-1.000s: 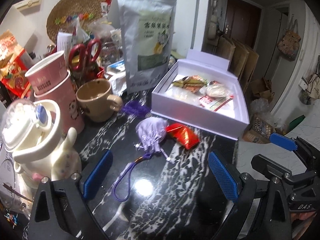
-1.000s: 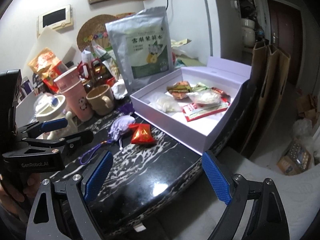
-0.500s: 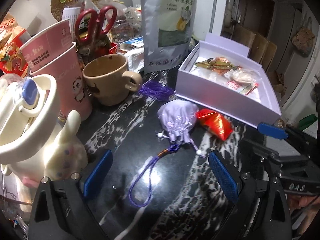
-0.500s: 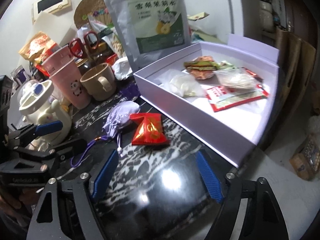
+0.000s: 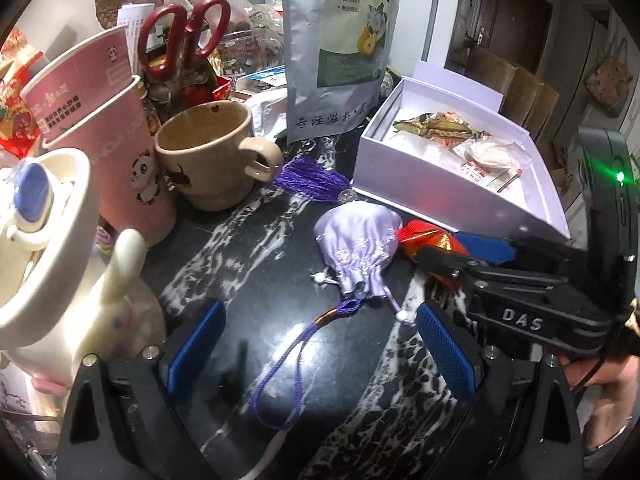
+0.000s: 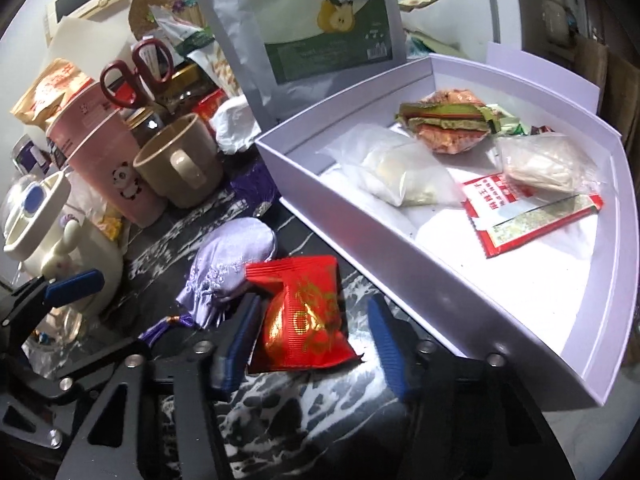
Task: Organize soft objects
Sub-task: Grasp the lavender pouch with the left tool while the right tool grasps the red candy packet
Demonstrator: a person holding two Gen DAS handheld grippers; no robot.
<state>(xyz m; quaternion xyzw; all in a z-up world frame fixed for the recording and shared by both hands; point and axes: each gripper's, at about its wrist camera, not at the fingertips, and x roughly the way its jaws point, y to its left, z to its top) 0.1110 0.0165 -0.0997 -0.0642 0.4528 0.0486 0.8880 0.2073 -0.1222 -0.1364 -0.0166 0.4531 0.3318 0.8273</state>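
Straddling the red packet (image 6: 306, 316) with my right tool (image 6: 316, 332), fingers apart, lilac pouch (image 6: 230, 268) just left, white box (image 6: 452, 280) right; left tool (image 5: 320, 354) apart too.

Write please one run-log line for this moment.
right gripper: open, around red packet | left gripper: open, near purple pouch | white box: open

A crinkled red packet (image 6: 304, 316) lies flat beside a lilac drawstring pouch (image 6: 230, 270), touching it.
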